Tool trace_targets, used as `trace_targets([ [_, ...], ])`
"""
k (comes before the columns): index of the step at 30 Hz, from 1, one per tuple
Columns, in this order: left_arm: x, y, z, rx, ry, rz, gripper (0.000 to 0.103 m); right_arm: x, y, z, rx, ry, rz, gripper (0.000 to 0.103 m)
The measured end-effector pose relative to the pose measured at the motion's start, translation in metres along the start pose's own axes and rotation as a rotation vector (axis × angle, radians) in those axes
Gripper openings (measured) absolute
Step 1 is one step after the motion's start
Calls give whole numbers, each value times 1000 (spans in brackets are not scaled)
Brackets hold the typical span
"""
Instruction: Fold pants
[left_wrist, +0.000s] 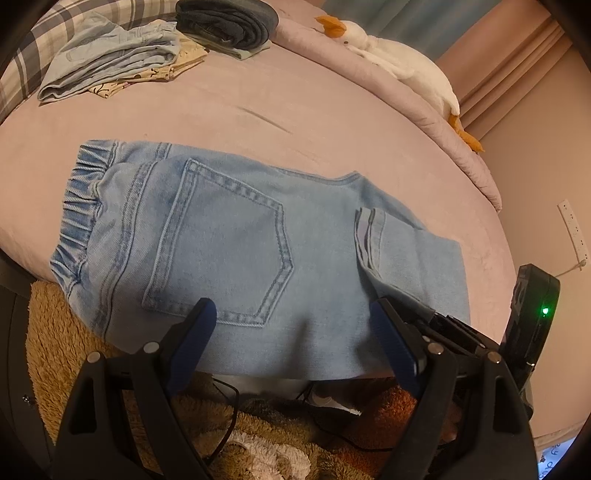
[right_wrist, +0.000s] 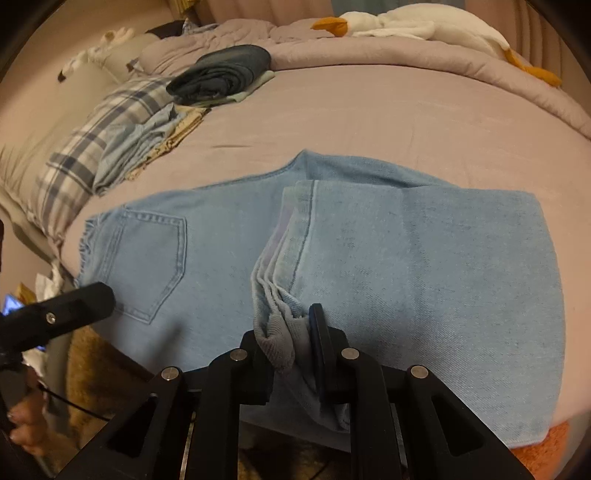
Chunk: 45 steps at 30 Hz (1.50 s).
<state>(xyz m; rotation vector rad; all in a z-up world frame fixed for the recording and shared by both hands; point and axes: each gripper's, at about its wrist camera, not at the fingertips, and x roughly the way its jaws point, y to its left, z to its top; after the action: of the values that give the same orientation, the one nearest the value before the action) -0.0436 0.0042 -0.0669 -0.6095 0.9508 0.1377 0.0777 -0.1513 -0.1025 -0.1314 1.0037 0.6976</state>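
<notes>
Light blue denim pants (left_wrist: 236, 236) lie flat on the pink bed, waistband to the left, back pocket up, legs folded back over themselves. They also show in the right wrist view (right_wrist: 406, 266). My left gripper (left_wrist: 291, 325) is open and empty, its fingers hovering over the near edge by the pocket. My right gripper (right_wrist: 291, 332) is shut on the bunched leg hems (right_wrist: 277, 295) at the near edge. The right gripper shows at the lower right of the left wrist view (left_wrist: 436, 317). One finger of the left gripper shows in the right wrist view (right_wrist: 74, 302).
Folded clothes (left_wrist: 110, 62) and a dark rolled garment (left_wrist: 225, 22) sit at the bed's far left beside a plaid pillow (right_wrist: 92, 140). A white goose plush (left_wrist: 399, 62) lies on the rumpled duvet at the far right. A brown shaggy rug (left_wrist: 74, 339) and cables lie below the bed edge.
</notes>
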Motion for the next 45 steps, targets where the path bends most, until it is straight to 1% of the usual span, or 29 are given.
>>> trace_targets([
  [1, 1, 0, 0, -1, 3, 1, 86, 0, 0, 0, -3, 3, 1, 17],
  [3, 1, 0, 0, -2, 5, 1, 86, -1, -1, 0, -8, 21, 31, 26],
  [4, 1, 0, 0, -2, 4, 0, 86, -3, -2, -1, -8, 36, 68, 43],
  [5, 1, 0, 0, 0, 3, -1, 86, -8, -6, -2, 8, 41, 117, 63],
  [6, 0, -1, 0, 0, 1, -3, 86, -15, -11, -3, 33, 28, 162, 68],
  [7, 0, -1, 0, 0, 0, -5, 86, -21, -15, -4, 53, 17, 187, 70],
  [9, 1, 0, 1, -1, 1, -9, 86, -34, -25, -4, 90, -1, 207, 70],
  [11, 3, 0, 2, 3, 8, -17, 86, -51, -39, -6, 128, -43, 197, 71],
  [13, 6, -1, 2, 9, 16, -26, 86, -65, -54, -10, 163, -78, 169, 72],
  [15, 10, -5, 0, 26, 26, -27, 86, -75, -71, -16, 209, -103, 120, 73],
  [20, 21, -14, -3, 56, 66, -61, 86, -75, -104, -30, 321, -94, -8, 73],
  [24, 32, -22, -1, 86, 92, -99, 85, -78, -124, -44, 409, -96, -20, 73],
  [26, 42, -29, 1, 95, 117, -131, 85, -78, -129, -47, 421, -93, -54, 64],
  [29, 57, -41, 4, 118, 158, -191, 82, -79, -131, -49, 420, -86, -70, 59],
  [32, 74, -54, 12, 148, 180, -213, 74, -78, -131, -48, 412, -86, -78, 59],
  [33, 79, -58, 15, 156, 185, -206, 71, -77, -131, -48, 413, -84, -80, 59],
  [35, 92, -65, 22, 178, 188, -194, 69, -76, -131, -47, 416, -85, -78, 59],
  [37, 101, -70, 23, 199, 184, -177, 62, -76, -133, -48, 422, -89, -71, 59],
  [38, 105, -75, 22, 219, 181, -158, 60, -76, -134, -49, 426, -91, -67, 59],
  [39, 106, -77, 21, 229, 172, -142, 55, -75, -135, -50, 430, -94, -63, 59],
  [40, 106, -80, 18, 242, 161, -127, 45, -75, -135, -51, 433, -93, -61, 59],
  [42, 108, -82, 16, 232, 179, -155, 30, -71, -136, -52, 437, -87, -63, 59],
  [43, 109, -79, 16, 211, 179, -160, 28, -70, -136, -53, 439, -86, -67, 59],
  [45, 108, -80, 15, 224, 161, -130, 22, -69, -136, -53, 447, -91, -69, 59],
])
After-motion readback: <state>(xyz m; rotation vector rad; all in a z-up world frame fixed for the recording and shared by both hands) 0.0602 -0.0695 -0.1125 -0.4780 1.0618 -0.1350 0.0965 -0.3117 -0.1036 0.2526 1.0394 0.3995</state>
